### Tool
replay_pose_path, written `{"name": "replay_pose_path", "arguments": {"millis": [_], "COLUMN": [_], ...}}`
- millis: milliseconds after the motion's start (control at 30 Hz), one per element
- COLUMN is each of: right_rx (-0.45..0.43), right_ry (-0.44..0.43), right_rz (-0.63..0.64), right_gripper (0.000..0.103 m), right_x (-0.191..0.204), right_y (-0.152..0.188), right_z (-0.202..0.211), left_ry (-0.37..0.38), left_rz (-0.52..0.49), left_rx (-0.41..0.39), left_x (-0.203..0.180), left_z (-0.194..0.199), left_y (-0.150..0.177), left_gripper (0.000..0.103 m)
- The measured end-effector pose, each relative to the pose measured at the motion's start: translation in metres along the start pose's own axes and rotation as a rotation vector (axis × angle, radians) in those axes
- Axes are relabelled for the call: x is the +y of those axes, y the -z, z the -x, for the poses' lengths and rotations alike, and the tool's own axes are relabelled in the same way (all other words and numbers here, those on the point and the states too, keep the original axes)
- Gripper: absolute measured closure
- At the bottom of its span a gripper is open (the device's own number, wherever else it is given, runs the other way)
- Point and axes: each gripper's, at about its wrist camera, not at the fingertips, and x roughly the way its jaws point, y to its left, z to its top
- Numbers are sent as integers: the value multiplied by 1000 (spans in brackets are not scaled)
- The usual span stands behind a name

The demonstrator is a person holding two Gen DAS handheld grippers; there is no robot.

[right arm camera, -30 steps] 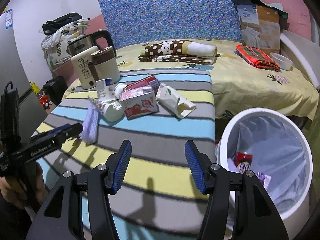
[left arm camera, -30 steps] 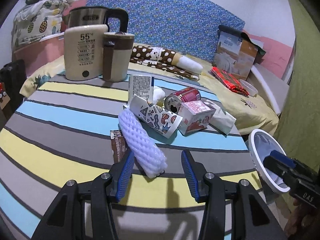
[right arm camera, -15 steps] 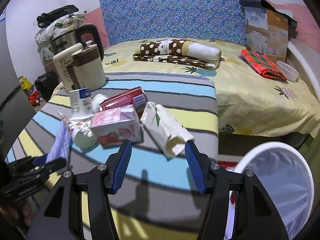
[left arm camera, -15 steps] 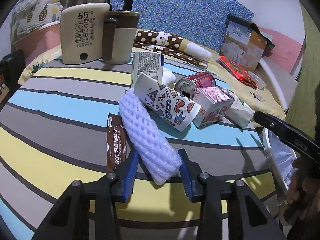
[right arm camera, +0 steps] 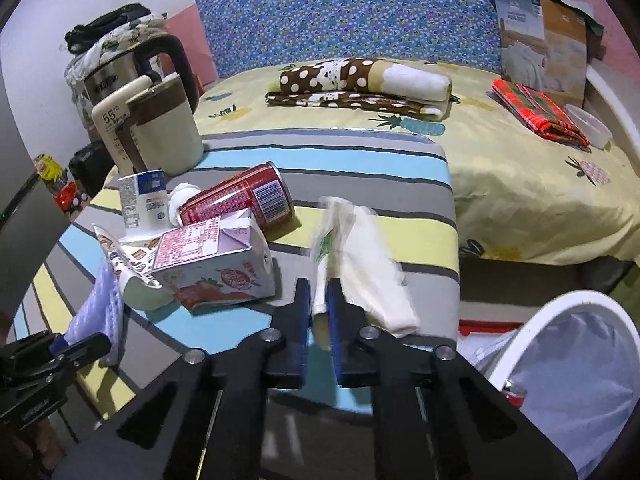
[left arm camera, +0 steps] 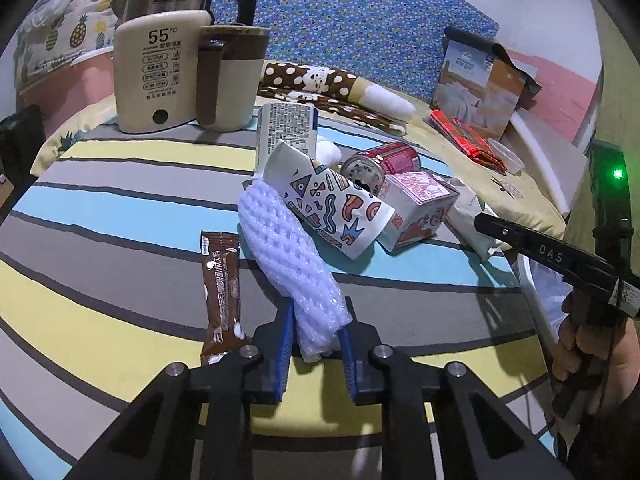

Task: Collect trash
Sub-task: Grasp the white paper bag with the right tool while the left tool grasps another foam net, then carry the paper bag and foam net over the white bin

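The left gripper (left arm camera: 316, 336) is clenched on the near end of the white foam net sleeve (left arm camera: 288, 260), which lies lengthwise on the striped table cloth (left arm camera: 100, 264) toward its near edge, its far end touching the patterned paper cup (left arm camera: 332, 204) lying on its side. The right gripper (right arm camera: 319, 312) is pinched tight on the near edge of the crumpled cream-white paper bag (right arm camera: 360, 268), close to the table's right edge; the white round bin with a pale liner (right arm camera: 568, 360) stands on the floor beside the table's near right corner, some trash already in it. Both grips look thin. The foam is soft and could slip out or drag the cup with it when lifted. The bag is held only by a fold, so it may tear or swing loose before reaching the bin. The brown coffee sachet (left arm camera: 220, 284) lies just beside the left finger and could be swept off the near edge. The pink strawberry milk carton (right arm camera: 216, 264) and red drink can (right arm camera: 244, 200) wait mid-table.
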Motion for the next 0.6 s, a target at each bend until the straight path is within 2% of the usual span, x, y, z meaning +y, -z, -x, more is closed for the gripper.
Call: {"name": "replay_pose_path", "arguments": {"millis": [333,600], "right_rx": [-48,-42], "right_ry": [-45,-77], "right_rz": [-61,-95], "right_gripper": [93,93], "right_x": [7,12], "right_y": [34,57], "right_z": [51,71], "left_ry": [26,49], "left_rz": [-37,-70], "left_rx": [-8,-14], "left_x": [-5,-16], "left_z": [25,50], "left_y": [20,37], "left_gripper": [88,88]}}
